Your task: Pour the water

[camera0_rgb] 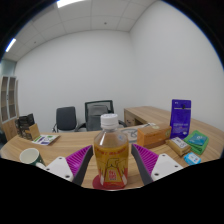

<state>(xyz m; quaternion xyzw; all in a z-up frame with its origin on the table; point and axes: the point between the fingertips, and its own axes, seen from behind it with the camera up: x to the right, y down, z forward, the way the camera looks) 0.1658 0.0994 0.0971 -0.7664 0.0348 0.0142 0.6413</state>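
Claw [111, 163]: low centre of the frame, pointing level along the counter; its two fingers rise from the lower left and lower right and slant in toward the middle.
Pads [79, 158]: magenta, facing inward, one at each side of the bottle.
Claw state: both pads lie against the sides of the bottle, so it is closed on the bottle; no gap shows at either side.
Bottle [111, 155]: centre of the frame, upright, clear plastic with amber liquid, white cap on top, a pinkish base at the bottom.
Counter [70, 146]: light wood, spreading left and right behind the bottle across the middle of the frame.
Cup [30, 156]: pale green, at lower left, just outside the left finger, apart from the bottle.
Purple box [180, 117]: standing upright at right of the frame, well apart from the claw.
Cardboard box [152, 133]: right of centre, beyond the right finger.
Small packs [196, 142]: lying at lower right near the counter's edge.
Books [27, 128]: propped at left of the frame.
Chairs [98, 113]: two dark office chairs behind the counter, centre, against a white wall.
Open room: bare counter between the cup and the bottle, and behind the bottle toward the chairs; the right side is crowded.
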